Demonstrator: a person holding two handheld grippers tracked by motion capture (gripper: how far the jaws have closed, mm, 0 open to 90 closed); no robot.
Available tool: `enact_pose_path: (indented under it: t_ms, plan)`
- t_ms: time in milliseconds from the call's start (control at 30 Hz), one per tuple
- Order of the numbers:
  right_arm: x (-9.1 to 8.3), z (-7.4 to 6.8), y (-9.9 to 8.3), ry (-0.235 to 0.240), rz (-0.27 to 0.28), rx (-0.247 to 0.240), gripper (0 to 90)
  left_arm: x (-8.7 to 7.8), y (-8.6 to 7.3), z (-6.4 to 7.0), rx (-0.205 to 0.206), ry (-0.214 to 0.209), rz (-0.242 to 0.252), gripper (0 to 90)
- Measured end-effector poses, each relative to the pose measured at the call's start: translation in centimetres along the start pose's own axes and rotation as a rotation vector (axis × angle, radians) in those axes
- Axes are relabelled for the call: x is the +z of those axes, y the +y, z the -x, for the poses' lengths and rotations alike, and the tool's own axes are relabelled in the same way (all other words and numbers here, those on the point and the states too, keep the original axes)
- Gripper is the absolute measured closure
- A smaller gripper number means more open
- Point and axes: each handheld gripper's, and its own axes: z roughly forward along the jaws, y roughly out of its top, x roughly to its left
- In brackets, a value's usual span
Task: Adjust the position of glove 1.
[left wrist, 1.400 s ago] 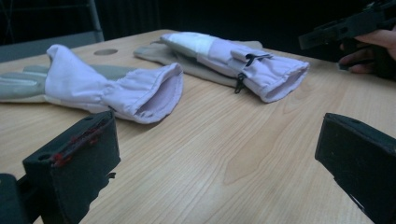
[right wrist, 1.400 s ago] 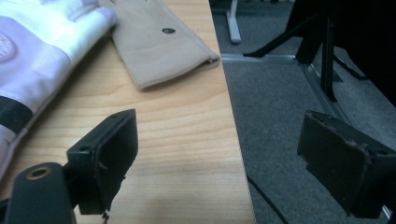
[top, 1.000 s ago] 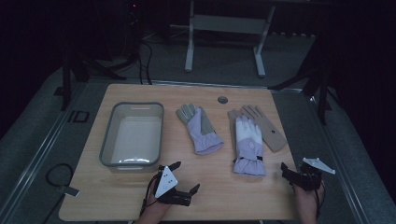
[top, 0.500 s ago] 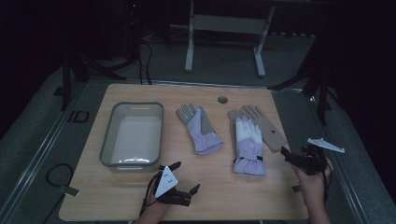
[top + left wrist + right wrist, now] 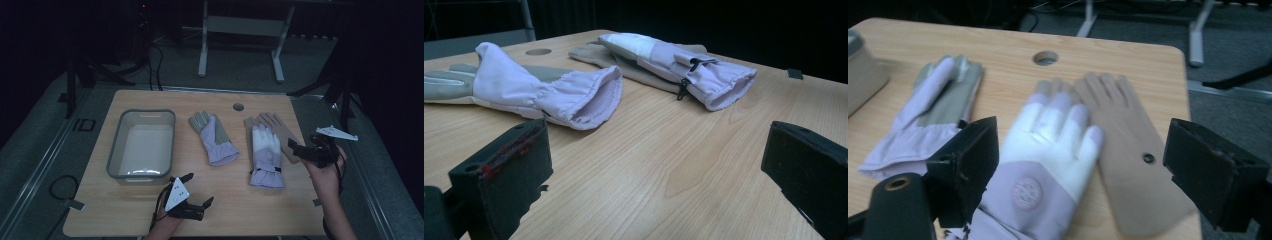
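- From up above on the high view, my right gripper (image 5: 300,148) hangs over the table's right edge, just beside the lilac-and-white fabric glove with the round wrist patch (image 5: 265,156), which lies partly on top of a flat tan glove-shaped cutout (image 5: 283,135). My left gripper (image 5: 196,190) sits low near the front edge of the pale wooden table (image 5: 125,215), empty, with the grey plastic bin (image 5: 141,144) just beyond it and the other lilac glove with grey fingers (image 5: 214,137) between the bin and the patched glove.
- Over on the left gripper view, my jaws stand wide with bare wood between them. The grey-fingered glove's open cuff (image 5: 589,97) faces me, and the patched glove's cuff (image 5: 724,82) lies farther off.
- Switching to the right gripper view, jaws are spread wide, nothing in them, lined up over the patched glove (image 5: 1048,150) with the tan cutout (image 5: 1133,165) peeking out on one side.
- My read: this is the approach step for grabbing the patched glove. Next I'd drop the right gripper and pinch only the fabric, not the cutout under it.
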Motion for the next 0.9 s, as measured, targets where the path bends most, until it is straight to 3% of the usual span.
enact_pose_path:
  t_ms: [367,467,767,900]
  plan:
    - [2.5,-3.8,2.3,0.086,-0.019,-0.075,16.0,0.0,0.0,0.1,0.006,-0.001,0.001,0.0]
    - [4.1,-5.5,2.9,0.107,-0.041,-0.125,17.8,0.0,0.0,0.0,0.007,-0.003,-0.001,0.0]
    - [6.9,-8.4,3.5,0.160,-0.075,-0.173,21.3,0.0,0.0,0.0,0.009,-0.006,-0.004,0.0]
    - [9.0,-10.1,4.0,0.196,-0.096,-0.190,21.3,0.0,0.0,0.0,0.004,-0.008,-0.002,0.0]
